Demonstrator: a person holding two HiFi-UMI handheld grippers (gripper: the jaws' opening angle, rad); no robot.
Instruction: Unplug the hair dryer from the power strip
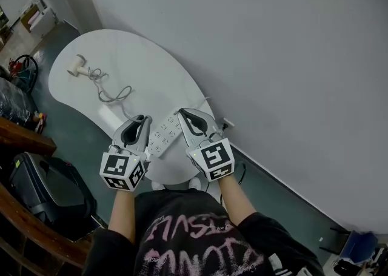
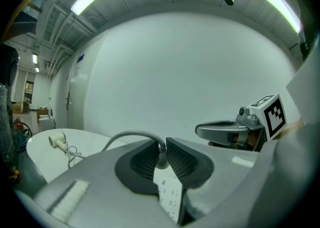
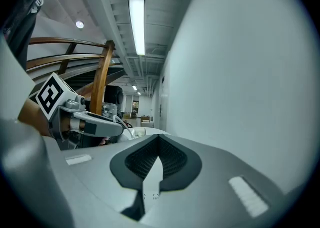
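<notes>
In the head view, the left gripper point(image 1: 144, 118) and the right gripper point(image 1: 182, 111) stand side by side over the near end of the white table point(image 1: 151, 68). The strip point(image 1: 162, 134) runs slanted between them. Each gripper covers its own tips, so we cannot read the grip from here, and the near end of the strip goes under the left gripper. The dryer point(image 1: 77, 66) lies at the far left end of the table, well apart from both grippers. Its cable point(image 1: 112, 94) runs in loops toward the left gripper, where we lose it. The right edge of the table is close to the wall point(image 1: 273, 56). On the left the floor point(image 1: 73, 123) is open as far as a dark bag point(image 1: 48, 184).

In the left gripper view, the jaws of the left gripper point(image 2: 162, 146) are closed on the plug point(image 2: 161, 161). The cable point(image 2: 131, 134) arches out of the plug to the left. The strip point(image 2: 170, 194) shows just under the plug and touches it, but we cannot tell whether the pins sit in a socket. The dryer point(image 2: 56, 141) is small at the far left on the table point(image 2: 95, 138). The right gripper point(image 2: 199, 131) is at the right, partly cut off by the left gripper's own body.

In the right gripper view, the jaws of the right gripper point(image 3: 159, 144) are clamped on the strip point(image 3: 152, 178), of which only a narrow white wedge shows. The left gripper point(image 3: 119, 131) is just beside it at the left. The wall point(image 3: 240, 71) fills the right half.
</notes>
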